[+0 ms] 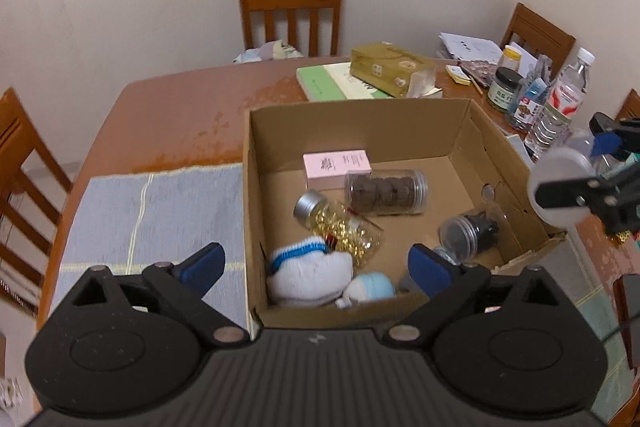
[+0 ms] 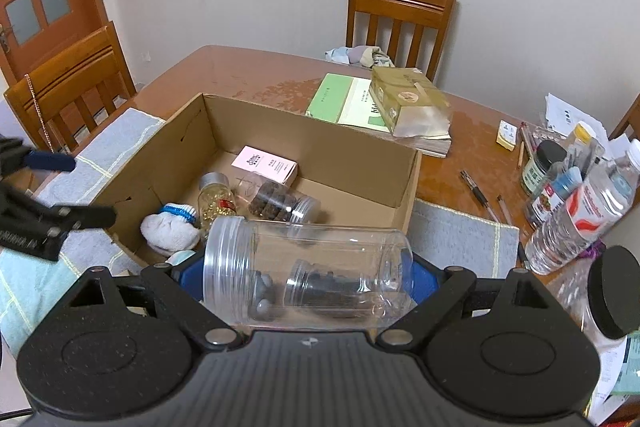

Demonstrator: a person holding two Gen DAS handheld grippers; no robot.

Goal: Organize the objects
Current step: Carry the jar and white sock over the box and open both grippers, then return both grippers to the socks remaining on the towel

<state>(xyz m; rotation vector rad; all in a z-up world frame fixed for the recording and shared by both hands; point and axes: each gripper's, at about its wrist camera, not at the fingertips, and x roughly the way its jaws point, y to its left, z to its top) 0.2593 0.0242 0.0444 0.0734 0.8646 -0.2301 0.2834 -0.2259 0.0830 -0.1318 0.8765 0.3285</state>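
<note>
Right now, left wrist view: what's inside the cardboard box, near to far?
White sock → jar of gold capsules → clear tube of brown discs → pink box, nearest the far wall of the cardboard box.

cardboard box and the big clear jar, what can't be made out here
- Cardboard box: near right corner, right wrist view, hidden behind the clear jar held in the right tongs.
- Pink carton print: both views, too small.
- Small blue and white item: left wrist view, half behind the box wall.
- Water bottle label: blurred.
</note>
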